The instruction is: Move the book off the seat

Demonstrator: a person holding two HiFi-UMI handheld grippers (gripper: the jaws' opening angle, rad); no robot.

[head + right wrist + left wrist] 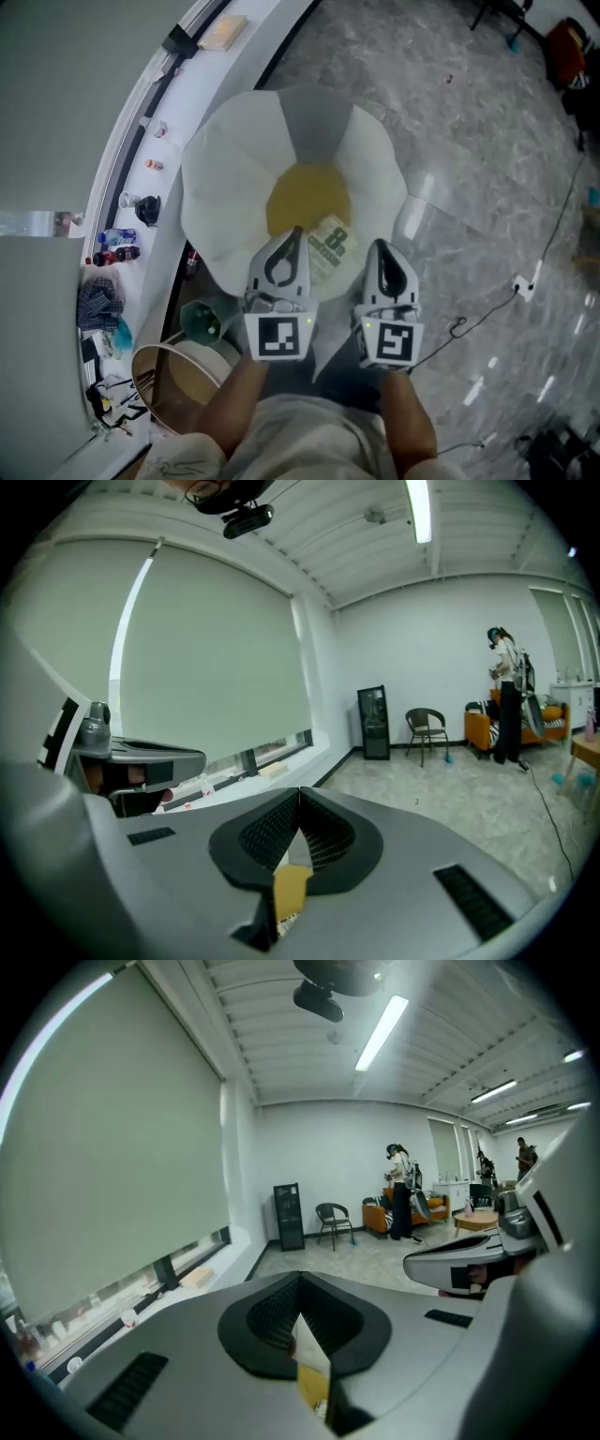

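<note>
Yellow at its centre, the white petal-shaped chair (234, 178) fills the middle of the head view. The book (330, 246) lies flat on the lower right part of the seat (305, 192), just below centre frame. Held low over the chair's near edge, the left gripper (293, 234) and right gripper (380, 248) flank the book in the frame; whether either touches it cannot be told. Each gripper's own view shows its jaws pressed together, with nothing pinched. Grey marbled floor (469, 141) spreads across the upper right, and bottles (117, 253) stand on the window ledge (202, 66) at left.
</note>
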